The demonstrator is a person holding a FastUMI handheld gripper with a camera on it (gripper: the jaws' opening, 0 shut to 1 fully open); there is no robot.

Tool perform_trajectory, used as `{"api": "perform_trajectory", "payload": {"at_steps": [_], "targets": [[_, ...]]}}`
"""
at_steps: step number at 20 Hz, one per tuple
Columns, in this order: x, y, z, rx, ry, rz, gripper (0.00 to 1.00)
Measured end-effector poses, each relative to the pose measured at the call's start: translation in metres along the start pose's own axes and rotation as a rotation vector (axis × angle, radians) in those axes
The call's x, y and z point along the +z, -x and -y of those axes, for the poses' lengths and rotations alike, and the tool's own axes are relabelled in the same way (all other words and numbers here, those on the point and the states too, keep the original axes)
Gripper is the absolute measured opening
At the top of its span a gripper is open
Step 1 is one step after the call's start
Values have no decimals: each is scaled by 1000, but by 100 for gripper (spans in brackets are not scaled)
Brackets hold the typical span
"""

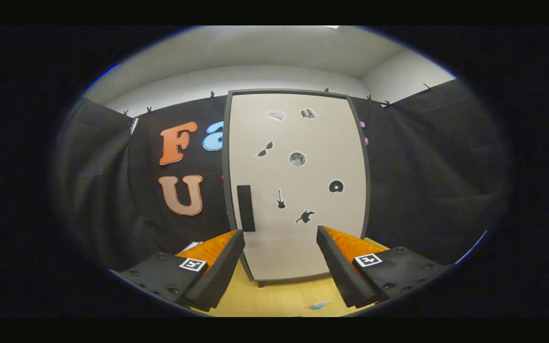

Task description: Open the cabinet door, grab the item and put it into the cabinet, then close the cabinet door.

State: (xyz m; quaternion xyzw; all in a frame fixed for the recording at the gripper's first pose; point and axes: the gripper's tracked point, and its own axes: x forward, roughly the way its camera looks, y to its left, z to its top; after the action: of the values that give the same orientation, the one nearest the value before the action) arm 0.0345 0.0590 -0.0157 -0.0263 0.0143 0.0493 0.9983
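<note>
Hand-held gripper (pixel 280 259) hangs in front of the cabinet (pixel 297 186) with its two fingers (pixel 222 267) spread wide apart, gripping nothing. Between the fingers you see the lower part of the cabinet door (pixel 312 143) and a strip of the desk (pixel 279 297).

The cabinet stands upright on the desk, just beyond the fingertips, and its door is closed, flush within a dark frame. The door is pale and flat. A dark upright handle (pixel 245 208) sits on the door near its left edge, low down, just above the tip of the left finger. Several small dark stickers (pixel 297 158) are scattered over the door to the right of the handle and higher up: a round one near the middle, a guitar shape lower down, a disc toward the right edge, and a few more near the top, too small to make out clearly.

In front of the cabinet, on the desk close to the inner side of the right finger, lies a small light blue item (pixel 320 305); its shape is too small and blurred to tell. The desk has a light wooden top. To the left of the cabinet, beside the left finger, a bit of something white (pixel 189 246) lies on the desk, mostly hidden. Behind and on both sides of the cabinet hangs the black cloth wall (pixel 427 181), clipped along its top, with a pale wall (pixel 236 78) above it.
</note>
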Motion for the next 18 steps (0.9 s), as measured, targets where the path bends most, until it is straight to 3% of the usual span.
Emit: {"api": "perform_trajectory", "payload": {"at_steps": [3, 11, 18], "targets": [[-2, -30, -22, 43, 12, -6, 98], [-18, -128, -50, 26, 57, -59, 98], [-38, -181, -59, 31, 65, -115, 80]]}}
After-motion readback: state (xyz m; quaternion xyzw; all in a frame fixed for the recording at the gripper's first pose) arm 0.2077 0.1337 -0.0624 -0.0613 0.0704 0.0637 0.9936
